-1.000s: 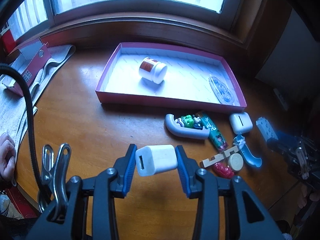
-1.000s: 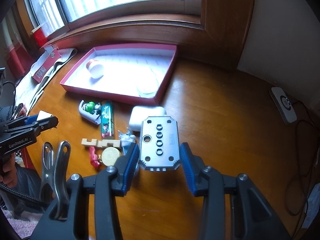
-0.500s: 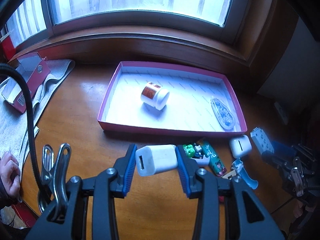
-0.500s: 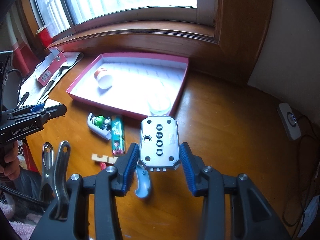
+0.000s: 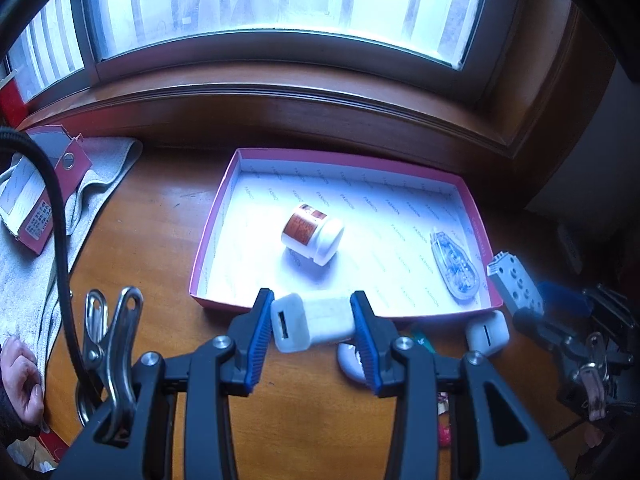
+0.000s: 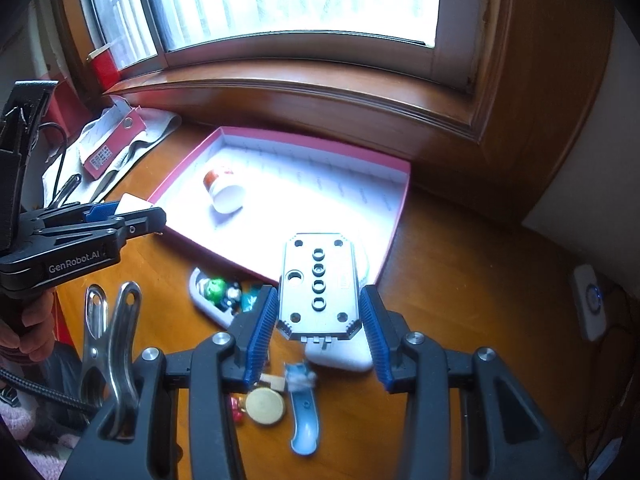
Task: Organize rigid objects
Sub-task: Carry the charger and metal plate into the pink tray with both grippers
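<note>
Our left gripper [image 5: 314, 326] and right gripper [image 6: 318, 322] share black frames, ribbed blue pads [image 5: 258, 332], silver screws and steel clips; white "GenRobot.AI" lettering marks the left.

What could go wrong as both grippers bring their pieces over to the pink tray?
The left gripper holds the white charger slightly skewed, so it may twist or slip on release. The right gripper grips the grey metal plate only at its lower end; it could pivot out. Both head for the pink tray, where they might collide or knock the lying pill bottle rolling.
</note>
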`<action>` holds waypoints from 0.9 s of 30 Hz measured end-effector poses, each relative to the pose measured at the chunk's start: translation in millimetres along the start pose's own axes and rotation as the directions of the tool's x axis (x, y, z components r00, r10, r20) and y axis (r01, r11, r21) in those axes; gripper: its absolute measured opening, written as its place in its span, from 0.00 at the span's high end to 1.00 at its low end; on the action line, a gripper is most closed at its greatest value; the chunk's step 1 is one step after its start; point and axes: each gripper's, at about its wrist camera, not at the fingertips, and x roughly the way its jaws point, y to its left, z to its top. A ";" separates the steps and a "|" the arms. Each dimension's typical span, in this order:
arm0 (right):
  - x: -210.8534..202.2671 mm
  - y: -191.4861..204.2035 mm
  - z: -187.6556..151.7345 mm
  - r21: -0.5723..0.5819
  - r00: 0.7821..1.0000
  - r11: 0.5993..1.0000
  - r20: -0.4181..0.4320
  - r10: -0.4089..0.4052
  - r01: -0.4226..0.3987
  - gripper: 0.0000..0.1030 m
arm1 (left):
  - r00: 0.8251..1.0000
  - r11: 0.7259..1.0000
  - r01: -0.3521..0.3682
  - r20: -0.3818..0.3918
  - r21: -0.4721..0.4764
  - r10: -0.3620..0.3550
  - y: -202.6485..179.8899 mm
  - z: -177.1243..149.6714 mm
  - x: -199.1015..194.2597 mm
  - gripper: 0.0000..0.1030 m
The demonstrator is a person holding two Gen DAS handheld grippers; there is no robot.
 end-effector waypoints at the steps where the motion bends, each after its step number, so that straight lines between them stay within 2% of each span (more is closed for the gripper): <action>1: 2.2 0.1 2.6 -0.002 1.000 1.000 -0.001 0.002 -0.002 0.58 | 1.000 1.000 0.000 -0.001 0.002 0.000 0.0 2.4 2.0 0.60; 20: 56.2 -5.8 33.4 0.005 0.998 1.000 -0.063 0.015 -0.014 0.58 | 0.998 1.000 -0.004 -0.057 0.017 0.005 -4.9 31.6 58.2 0.60; 27: 68.2 -5.5 36.1 0.002 0.997 1.000 -0.074 0.006 -0.006 0.58 | 0.999 1.000 -0.001 -0.047 0.031 0.002 -9.5 37.5 66.4 0.60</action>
